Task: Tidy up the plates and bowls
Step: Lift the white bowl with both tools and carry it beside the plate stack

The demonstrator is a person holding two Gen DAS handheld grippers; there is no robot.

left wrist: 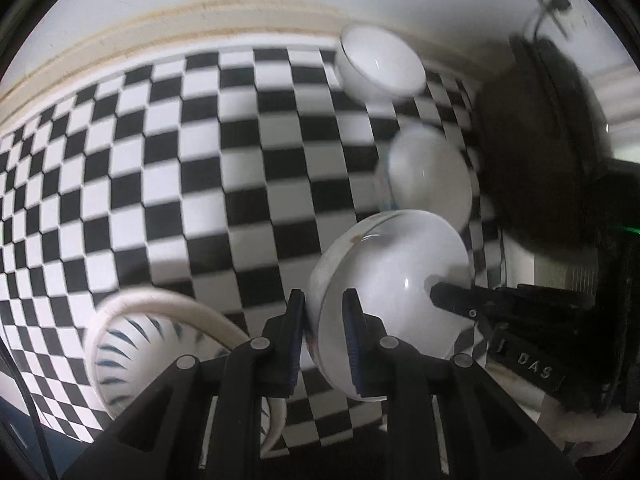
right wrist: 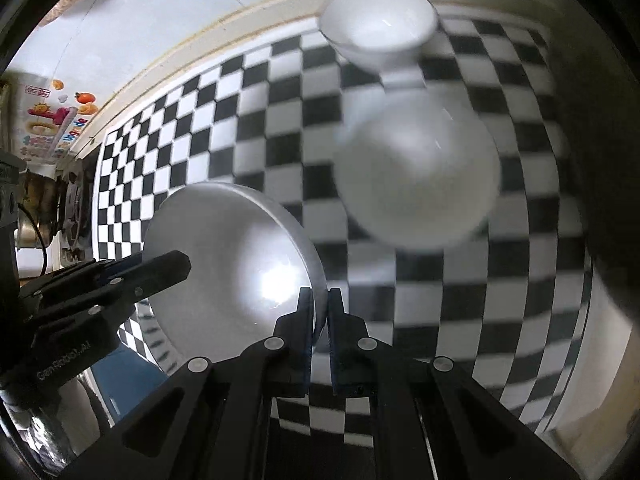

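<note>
A plain white bowl hangs tilted above the black-and-white checkered cloth. My left gripper is shut on its near rim. My right gripper reaches in from the right and pinches the opposite rim. In the right wrist view the same bowl is clamped by the right gripper, and the left gripper enters from the left. Two more white bowls stand on the cloth beyond; the right wrist view also shows them as the far bowl and the nearer bowl.
A bowl with blue stripes inside sits at the lower left by my left fingers. A dark bulky object stands at the cloth's right side. A cream ledge and a white wall border the far edge. Colourful packaging lies far left.
</note>
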